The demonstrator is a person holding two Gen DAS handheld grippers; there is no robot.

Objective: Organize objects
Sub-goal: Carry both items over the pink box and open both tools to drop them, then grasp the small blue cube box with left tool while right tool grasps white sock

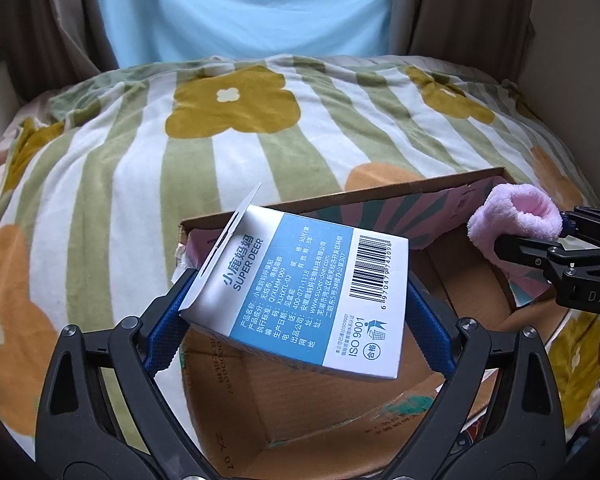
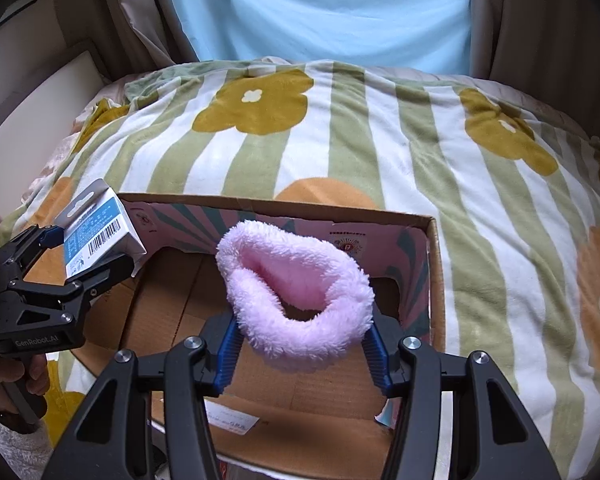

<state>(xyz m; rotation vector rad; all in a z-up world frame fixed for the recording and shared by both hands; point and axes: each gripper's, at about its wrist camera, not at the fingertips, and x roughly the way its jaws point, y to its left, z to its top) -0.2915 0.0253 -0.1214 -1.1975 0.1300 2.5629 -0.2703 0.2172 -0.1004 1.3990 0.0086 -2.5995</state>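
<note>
My left gripper (image 1: pixel 296 308) is shut on a white and blue carton (image 1: pixel 300 292) with a barcode, held tilted above the open cardboard box (image 1: pixel 340 196). It also shows in the right wrist view (image 2: pixel 96 236) at the box's left wall. My right gripper (image 2: pixel 302 344) is shut on a fluffy pink cloth (image 2: pixel 296 292) and holds it over the inside of the cardboard box (image 2: pixel 284 204). In the left wrist view the pink cloth (image 1: pixel 516 216) hangs at the box's right side in the right gripper (image 1: pixel 540 240).
The box sits on a bed covered by a striped green and white blanket with yellow and orange flowers (image 1: pixel 260 132). A light blue curtain (image 2: pixel 320 8) and brown drapes hang behind. A white wall ledge (image 2: pixel 52 96) runs on the left.
</note>
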